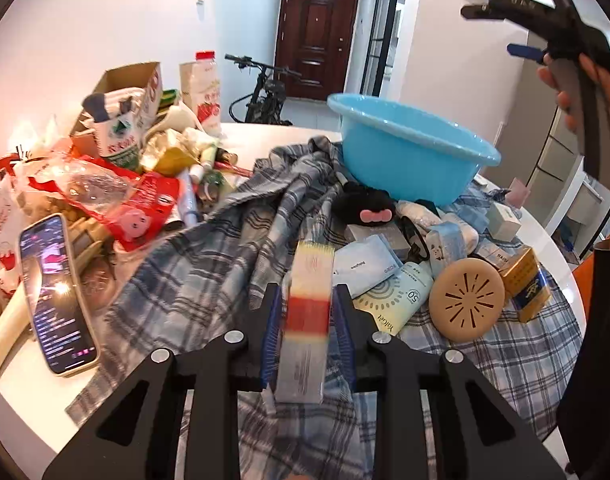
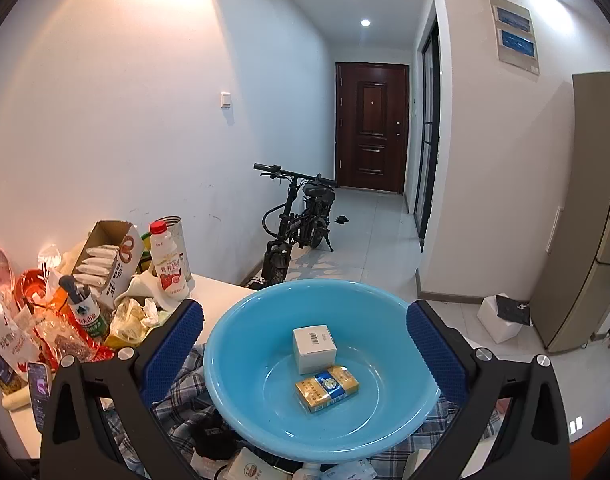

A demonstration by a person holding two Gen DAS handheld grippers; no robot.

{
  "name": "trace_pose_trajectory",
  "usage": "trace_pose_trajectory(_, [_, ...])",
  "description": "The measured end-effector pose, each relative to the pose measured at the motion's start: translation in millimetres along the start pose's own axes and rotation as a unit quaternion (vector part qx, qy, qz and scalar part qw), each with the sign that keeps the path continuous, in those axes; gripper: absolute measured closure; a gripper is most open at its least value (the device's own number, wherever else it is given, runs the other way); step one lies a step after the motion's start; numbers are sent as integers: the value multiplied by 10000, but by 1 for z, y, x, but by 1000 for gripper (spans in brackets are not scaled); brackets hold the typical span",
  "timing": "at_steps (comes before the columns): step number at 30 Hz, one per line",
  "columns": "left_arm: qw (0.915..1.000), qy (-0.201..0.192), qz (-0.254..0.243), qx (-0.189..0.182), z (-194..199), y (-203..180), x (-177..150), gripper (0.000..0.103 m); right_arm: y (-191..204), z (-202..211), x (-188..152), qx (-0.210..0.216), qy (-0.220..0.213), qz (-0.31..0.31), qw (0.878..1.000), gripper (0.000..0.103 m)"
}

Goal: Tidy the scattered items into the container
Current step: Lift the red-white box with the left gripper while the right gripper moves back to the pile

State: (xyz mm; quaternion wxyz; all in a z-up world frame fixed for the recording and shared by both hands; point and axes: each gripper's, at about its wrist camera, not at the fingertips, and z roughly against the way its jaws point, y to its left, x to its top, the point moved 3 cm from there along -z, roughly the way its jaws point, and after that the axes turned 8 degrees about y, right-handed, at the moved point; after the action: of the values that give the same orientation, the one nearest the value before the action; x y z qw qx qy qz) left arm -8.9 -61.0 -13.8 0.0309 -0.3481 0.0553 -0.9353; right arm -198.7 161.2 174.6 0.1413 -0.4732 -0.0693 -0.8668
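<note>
From the left wrist, we find the left claw [image 1: 307,320] clamped on a striped sachet [image 1: 307,308] above the plaid cloth [image 1: 209,264] covering the white worktop [image 1: 241,136]; scattered items lie near the blue basin [image 1: 409,148]. From the right wrist, we note the right claw [image 2: 305,344] spread wide over the basin [image 2: 241,344], which holds a white box [image 2: 314,347] and a yellow pack [image 2: 327,387]; a tiled hallway [image 2: 369,240] lies beyond.

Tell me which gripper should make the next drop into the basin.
Left. The left gripper is shut on a red-banded packet, while the right gripper hangs open above the blue basin.

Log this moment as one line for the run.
left tongs: shut on sachet | right tongs: open above basin | basin: white box, yellow pack
</note>
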Motion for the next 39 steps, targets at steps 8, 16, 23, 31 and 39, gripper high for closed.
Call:
trace_pose_trajectory(8, [9998, 109, -65, 166, -18, 0, -10, 89, 10, 22, 1, -70, -212, 144, 9996, 0])
trace_pose_trajectory(16, [9997, 160, -179, -53, -30, -5, -12, 23, 16, 38, -20, -136, -79, 336, 9993, 0])
trace_pose_trajectory(23, [9985, 443, 75, -310, -45, 3, -19, 54, 6, 40, -38, -169, 66, 293, 9994, 0])
trace_pose_trajectory(31, [9976, 456, 174, -497, -43, 2, -19, 81, -6, 50, -82, -422, 214, 317, 9984, 0])
trace_pose_trajectory(39, [9972, -116, -68, -738, 2, -14, -8, 81, -37, 62, -186, -919, 865, 310, 9915, 0])
